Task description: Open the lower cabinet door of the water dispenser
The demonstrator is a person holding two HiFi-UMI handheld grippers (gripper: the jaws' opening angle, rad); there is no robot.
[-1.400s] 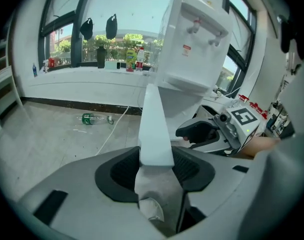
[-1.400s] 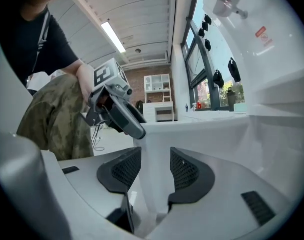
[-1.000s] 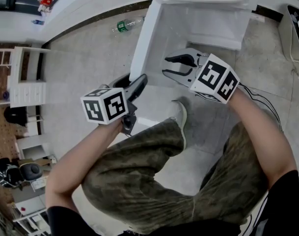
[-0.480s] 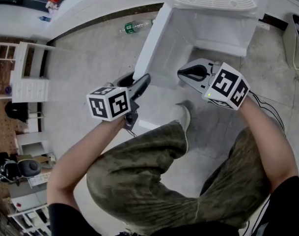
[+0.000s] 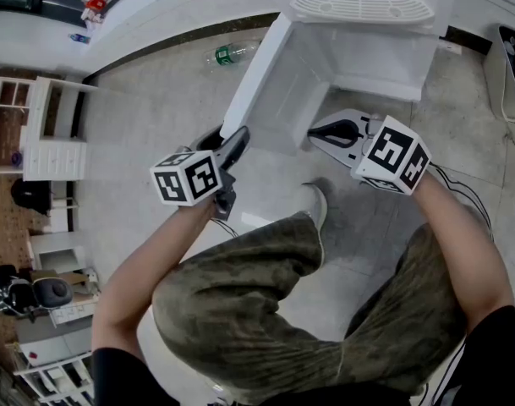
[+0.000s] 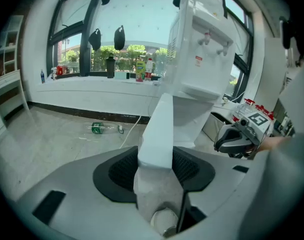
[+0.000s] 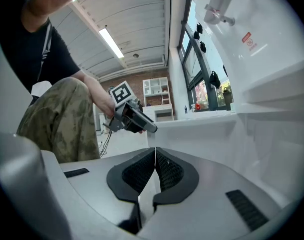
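We grip the cabinet door [image 5: 259, 83] of the water dispenser [image 5: 384, 11] by its free edge in our left gripper [image 5: 234, 145]. The left gripper view shows the white panel [image 6: 156, 134] pinched between the pads. The dispenser stands at the far edge of the floor [image 5: 156, 117], close to the wall. Its door stands well out from the open cabinet [image 5: 371, 62], hinged on that opening's left side. Our right gripper [image 5: 323, 131] hovers just in front of the opening, jaws clenched on nothing.

We judge the opening swing to be nearly done. What is left is to carry the edge a little further along its arc without twisting the panel, then let go.
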